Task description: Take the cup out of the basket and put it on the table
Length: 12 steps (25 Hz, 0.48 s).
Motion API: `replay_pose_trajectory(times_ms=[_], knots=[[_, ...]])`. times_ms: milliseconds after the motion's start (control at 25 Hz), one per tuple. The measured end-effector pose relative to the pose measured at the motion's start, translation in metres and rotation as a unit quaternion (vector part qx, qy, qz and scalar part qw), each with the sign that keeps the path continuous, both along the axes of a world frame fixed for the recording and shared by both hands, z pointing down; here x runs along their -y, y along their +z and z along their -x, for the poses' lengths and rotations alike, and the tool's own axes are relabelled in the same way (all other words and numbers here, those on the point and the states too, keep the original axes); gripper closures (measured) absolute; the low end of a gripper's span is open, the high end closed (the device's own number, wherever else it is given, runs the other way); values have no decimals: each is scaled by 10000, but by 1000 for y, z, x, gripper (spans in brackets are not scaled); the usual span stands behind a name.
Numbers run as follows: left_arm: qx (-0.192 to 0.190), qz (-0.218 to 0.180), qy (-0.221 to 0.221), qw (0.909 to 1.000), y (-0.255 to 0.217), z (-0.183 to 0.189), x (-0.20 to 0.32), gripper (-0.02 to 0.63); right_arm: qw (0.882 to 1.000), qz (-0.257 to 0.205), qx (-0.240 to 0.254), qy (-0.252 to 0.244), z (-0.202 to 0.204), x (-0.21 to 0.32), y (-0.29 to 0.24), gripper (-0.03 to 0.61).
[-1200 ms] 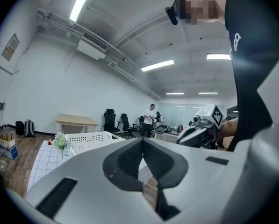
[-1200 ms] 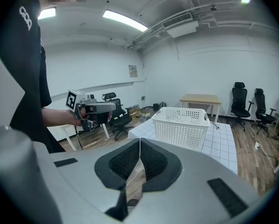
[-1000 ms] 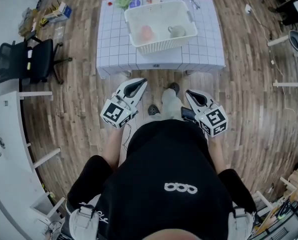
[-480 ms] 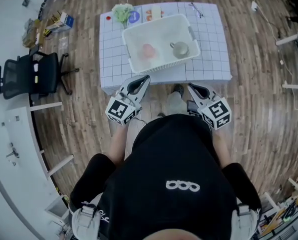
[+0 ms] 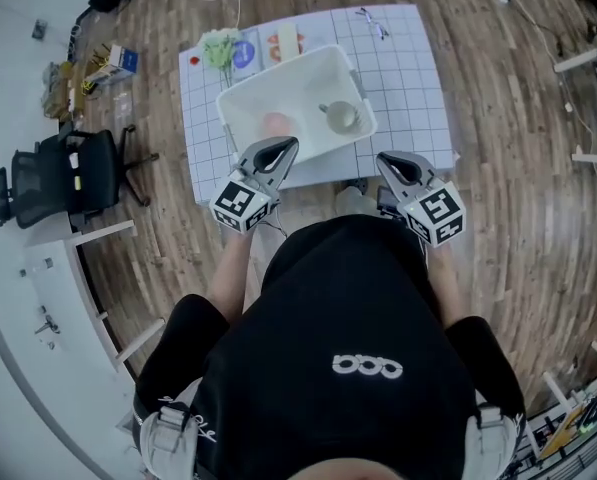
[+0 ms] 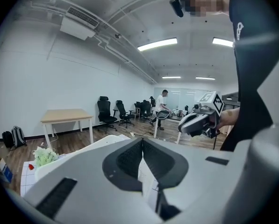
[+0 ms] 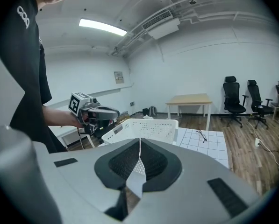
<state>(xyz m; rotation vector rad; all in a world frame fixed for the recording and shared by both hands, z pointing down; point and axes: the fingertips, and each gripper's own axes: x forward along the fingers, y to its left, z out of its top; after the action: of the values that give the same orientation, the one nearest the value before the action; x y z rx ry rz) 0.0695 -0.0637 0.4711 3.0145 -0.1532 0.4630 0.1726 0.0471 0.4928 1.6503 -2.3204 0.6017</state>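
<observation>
A white plastic basket (image 5: pixel 240 106) stands on the checkered table (image 5: pixel 408 78). Inside it, towards its right end, sits a pale cup (image 5: pixel 342 117) with a handle; a pinkish item (image 5: pixel 276 124) lies to its left. My left gripper (image 5: pixel 283 146) is shut and empty, its tip over the basket's near rim. My right gripper (image 5: pixel 386 159) is shut and empty at the table's near edge, right of the basket. In the right gripper view the basket (image 7: pixel 148 127) is straight ahead with the left gripper (image 7: pixel 112 112) beside it. In the left gripper view the basket's rim (image 6: pixel 90 145) shows behind the jaws.
At the table's far edge lie a green bundle (image 5: pixel 218 45), a blue disc (image 5: pixel 243 54) and cards; glasses (image 5: pixel 371 22) lie far right. A black office chair (image 5: pixel 73 173) stands left of the table. White counters run along the left. The floor is wooden.
The table and basket have come much closer. Both grippers, shut throughout, have advanced from over the floor to the table's near edge.
</observation>
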Motion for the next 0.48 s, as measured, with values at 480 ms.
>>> replay_pose_trajectory(times_ms=[480], knots=[[937,173,418,9946,58,-74,39,603,9996,224,48,164,-49,13,20,554]])
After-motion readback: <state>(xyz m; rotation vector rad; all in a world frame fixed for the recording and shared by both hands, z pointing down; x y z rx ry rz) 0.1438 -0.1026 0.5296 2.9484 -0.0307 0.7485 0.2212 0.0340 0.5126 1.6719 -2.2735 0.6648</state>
